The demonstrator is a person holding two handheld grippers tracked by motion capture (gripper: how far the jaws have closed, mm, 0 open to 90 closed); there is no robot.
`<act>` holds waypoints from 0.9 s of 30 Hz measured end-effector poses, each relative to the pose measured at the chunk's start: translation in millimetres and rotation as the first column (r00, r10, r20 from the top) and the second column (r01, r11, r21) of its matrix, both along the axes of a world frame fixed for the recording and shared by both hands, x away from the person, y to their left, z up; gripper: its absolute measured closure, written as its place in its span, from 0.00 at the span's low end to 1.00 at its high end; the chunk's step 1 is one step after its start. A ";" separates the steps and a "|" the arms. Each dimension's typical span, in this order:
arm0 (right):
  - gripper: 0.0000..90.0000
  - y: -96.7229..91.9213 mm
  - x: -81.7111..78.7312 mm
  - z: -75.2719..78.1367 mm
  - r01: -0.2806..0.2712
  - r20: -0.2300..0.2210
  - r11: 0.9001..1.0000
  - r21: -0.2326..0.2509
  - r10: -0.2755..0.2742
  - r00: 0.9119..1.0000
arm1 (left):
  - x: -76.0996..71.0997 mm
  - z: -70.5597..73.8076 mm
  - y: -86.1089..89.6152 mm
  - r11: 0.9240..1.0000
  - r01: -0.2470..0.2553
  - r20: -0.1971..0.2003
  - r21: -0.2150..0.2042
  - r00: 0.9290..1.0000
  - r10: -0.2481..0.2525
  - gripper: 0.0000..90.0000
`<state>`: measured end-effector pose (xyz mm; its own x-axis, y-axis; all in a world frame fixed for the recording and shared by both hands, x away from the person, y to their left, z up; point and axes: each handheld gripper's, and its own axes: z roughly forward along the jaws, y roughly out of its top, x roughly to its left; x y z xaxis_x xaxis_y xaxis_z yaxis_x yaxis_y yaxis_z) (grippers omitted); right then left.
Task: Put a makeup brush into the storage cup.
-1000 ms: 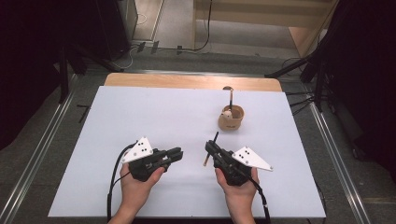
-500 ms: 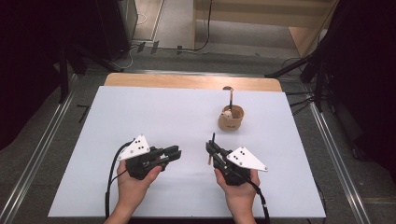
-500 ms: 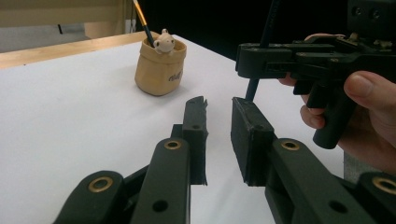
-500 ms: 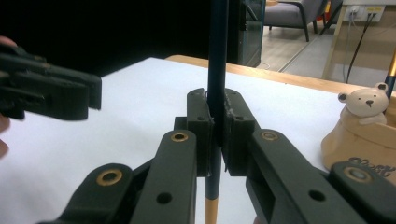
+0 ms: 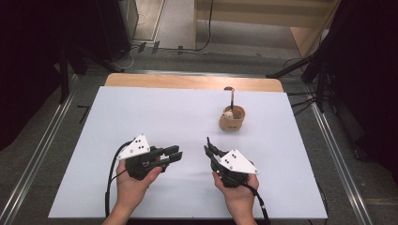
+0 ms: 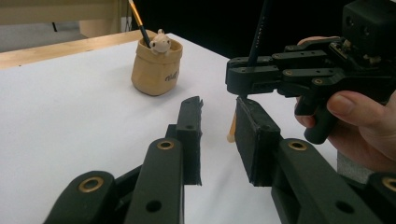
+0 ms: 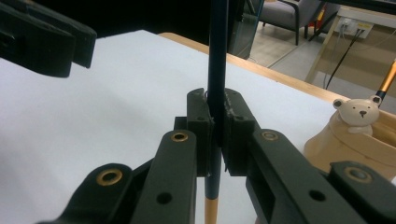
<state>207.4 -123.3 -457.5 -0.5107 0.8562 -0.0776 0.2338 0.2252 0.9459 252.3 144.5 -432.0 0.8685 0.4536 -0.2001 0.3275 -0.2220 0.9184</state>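
my right tongs (image 7: 215,123) pinch the dark brush (image 7: 217,56) upright, well short of the bear cup (image 5: 232,119); left tongs (image 6: 219,133), just been opening, hold nothing; the brush may tilt and slip.

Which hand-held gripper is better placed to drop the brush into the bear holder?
Right. The right hand-held gripper is already shut on the brush and sits nearer the bear holder. The left hand-held gripper holds nothing; its jaws have just been opening.
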 end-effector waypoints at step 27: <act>0.94 14.5 -3.9 -4.1 -0.009 0.056 0.985 -0.171 0.019 0.998 | -1.0 8.4 0.7 0.998 -0.005 0.006 0.062 1.000 0.005 0.77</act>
<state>203.5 -108.8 -461.7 -0.5128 0.8209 -0.2513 0.1759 0.3870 0.9052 251.4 145.2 -423.5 0.8673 0.4691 -0.1665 0.3238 -0.2775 0.9045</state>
